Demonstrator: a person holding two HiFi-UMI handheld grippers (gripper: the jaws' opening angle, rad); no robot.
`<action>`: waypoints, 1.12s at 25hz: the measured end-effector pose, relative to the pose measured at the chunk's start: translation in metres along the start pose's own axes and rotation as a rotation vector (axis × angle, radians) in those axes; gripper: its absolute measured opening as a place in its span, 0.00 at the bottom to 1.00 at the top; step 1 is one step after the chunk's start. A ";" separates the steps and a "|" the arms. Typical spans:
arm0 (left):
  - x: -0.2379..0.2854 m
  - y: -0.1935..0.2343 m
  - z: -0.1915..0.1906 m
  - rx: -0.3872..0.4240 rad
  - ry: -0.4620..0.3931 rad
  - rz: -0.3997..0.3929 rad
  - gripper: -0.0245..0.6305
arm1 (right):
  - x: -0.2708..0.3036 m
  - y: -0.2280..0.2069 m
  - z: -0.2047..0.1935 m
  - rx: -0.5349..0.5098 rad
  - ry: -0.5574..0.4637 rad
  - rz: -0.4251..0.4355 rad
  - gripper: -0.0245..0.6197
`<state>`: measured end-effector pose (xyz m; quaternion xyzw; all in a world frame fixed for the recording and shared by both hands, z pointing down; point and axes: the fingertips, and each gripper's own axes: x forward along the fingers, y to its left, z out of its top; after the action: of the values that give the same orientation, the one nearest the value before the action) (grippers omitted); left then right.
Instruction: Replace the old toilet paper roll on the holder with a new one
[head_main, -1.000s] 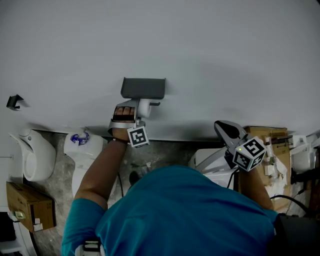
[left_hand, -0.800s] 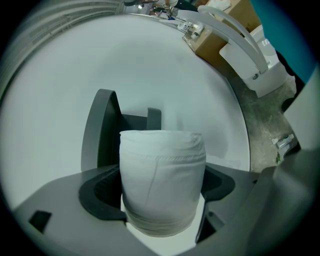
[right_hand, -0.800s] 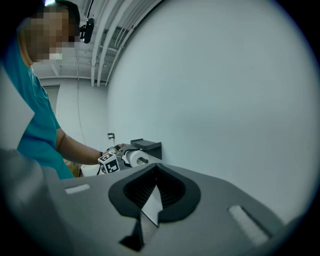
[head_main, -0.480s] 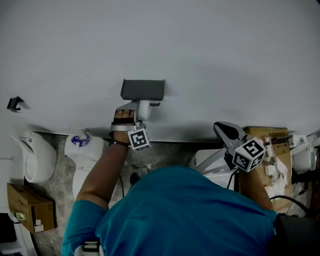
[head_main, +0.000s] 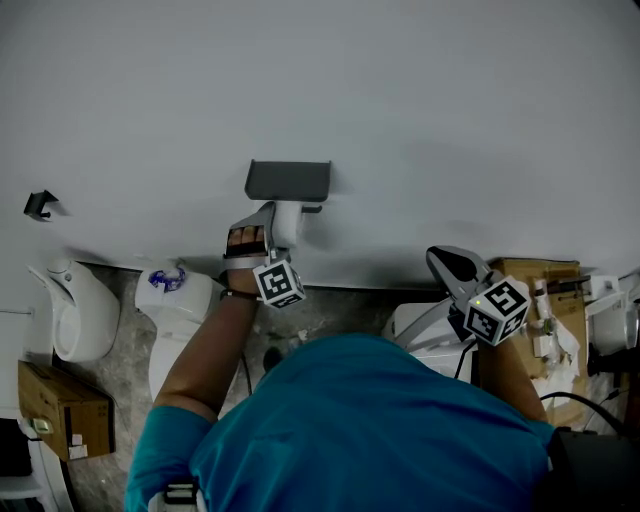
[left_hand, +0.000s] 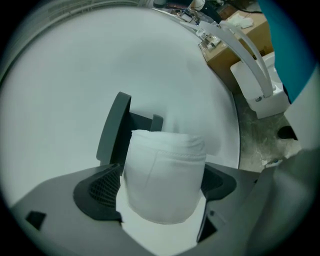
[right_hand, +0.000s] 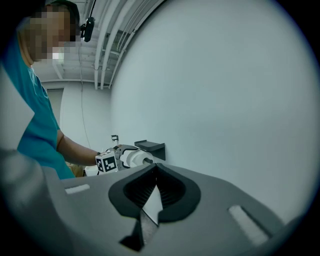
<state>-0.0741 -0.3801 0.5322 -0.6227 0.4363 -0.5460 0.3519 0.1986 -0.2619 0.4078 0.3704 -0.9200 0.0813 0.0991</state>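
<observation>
**Left tool clamped on the roll at the wall holder**

The left tool (head_main: 272, 222) (left_hand: 161, 192) gripped a white toilet paper roll (head_main: 287, 220) (left_hand: 165, 155) between its two jaws, which pressed on the roll's sides. The roll sat just below the grey holder (head_main: 288, 180) (left_hand: 112, 127) fixed to the pale wall (head_main: 400, 100), with its far end toward the holder. Whether roll and holder touched could not be told. The person's hand (head_main: 247, 240) held this tool from below.

The right tool (head_main: 452, 264) (right_hand: 152, 192) hung well apart to the right, its jaws pressed together with nothing between them. From its own view, the left tool, roll (right_hand: 134, 157) and holder (right_hand: 151, 148) showed small against the wall.
</observation>
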 end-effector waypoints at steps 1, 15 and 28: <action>-0.005 -0.001 -0.001 -0.013 0.005 -0.008 0.76 | -0.002 0.000 0.000 0.001 -0.002 0.002 0.04; -0.094 -0.038 -0.028 -0.245 0.069 -0.130 0.77 | -0.014 0.008 -0.014 0.023 -0.041 0.075 0.04; -0.153 0.031 -0.046 -0.994 -0.312 -0.279 0.77 | 0.009 0.039 0.003 0.016 -0.073 0.069 0.04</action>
<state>-0.1279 -0.2484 0.4540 -0.8400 0.4977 -0.2163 -0.0006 0.1653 -0.2406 0.4045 0.3417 -0.9346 0.0786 0.0596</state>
